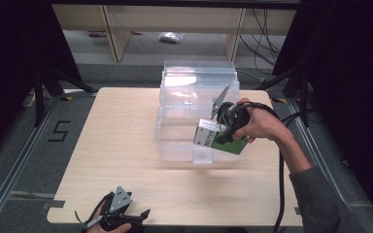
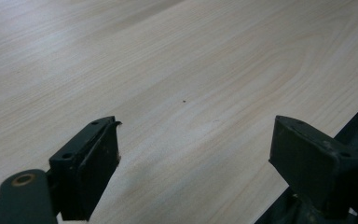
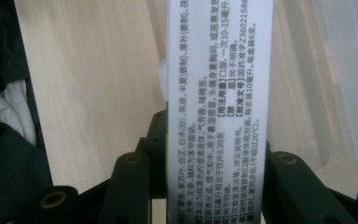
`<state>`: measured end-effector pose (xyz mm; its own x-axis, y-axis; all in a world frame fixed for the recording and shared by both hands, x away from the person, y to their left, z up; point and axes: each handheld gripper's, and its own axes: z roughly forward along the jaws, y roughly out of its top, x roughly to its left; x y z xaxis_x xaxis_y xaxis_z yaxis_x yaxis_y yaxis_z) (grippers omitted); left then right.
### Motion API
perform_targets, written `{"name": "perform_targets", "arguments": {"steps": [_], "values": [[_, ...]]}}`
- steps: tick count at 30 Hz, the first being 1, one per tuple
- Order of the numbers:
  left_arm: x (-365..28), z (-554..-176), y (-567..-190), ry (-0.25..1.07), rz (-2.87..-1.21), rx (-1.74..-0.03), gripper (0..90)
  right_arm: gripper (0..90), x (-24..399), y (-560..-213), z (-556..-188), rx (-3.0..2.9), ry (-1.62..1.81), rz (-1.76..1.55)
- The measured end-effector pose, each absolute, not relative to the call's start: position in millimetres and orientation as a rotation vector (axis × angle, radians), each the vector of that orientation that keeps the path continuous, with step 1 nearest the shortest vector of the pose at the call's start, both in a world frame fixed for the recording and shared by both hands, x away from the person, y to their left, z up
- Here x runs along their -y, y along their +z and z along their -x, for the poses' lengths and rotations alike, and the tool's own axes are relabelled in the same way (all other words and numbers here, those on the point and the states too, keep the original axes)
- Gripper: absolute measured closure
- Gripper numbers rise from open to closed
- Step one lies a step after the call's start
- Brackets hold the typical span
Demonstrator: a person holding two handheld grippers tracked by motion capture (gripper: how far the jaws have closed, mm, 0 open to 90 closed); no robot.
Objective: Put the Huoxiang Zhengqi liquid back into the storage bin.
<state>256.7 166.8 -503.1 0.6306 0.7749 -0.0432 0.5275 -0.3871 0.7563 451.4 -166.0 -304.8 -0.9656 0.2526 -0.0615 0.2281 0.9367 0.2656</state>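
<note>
Pale wood-grain table sits under our left gripper, nearest us at the near left edge; its jaws stand wide apart with nothing between them, and in the high view that left gripper idles well apart from the work. Moving further out, our right gripper has its jaws pressed onto a white-and-green carton, one jaw on each broad flank, so the narrow printed face looks back at the camera and the carton's long axis runs straight out along the jaws. In the high view the right gripper carries the carton tilted, white end to the left, green end low and right, at the front right part of the clear plastic bin. We can't tell for sure whether the carton is hanging just above the front wall or already partly inside; the see-through walls blur that. What matters for the next move, as we judge it: the bin's open cavity lies away from us and slightly left of the carton, so the carton probably needs to go forward over the near rim and down. The right hand is clearly the nearer one, left is far off. Risk we see: the low green corner catching the front wall. Beyond the bin, the floor and shelving legs.
</note>
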Motion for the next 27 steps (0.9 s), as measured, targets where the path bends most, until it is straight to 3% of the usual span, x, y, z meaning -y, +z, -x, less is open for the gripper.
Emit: {"name": "perform_targets", "arguments": {"steps": [27], "values": [[-166.9, -256.4, -503.0, 0.400, -2.080, -1.014, 15.0, 64.8, 185.1, -324.8, -510.7, -2.979, 0.390, -0.475]]}}
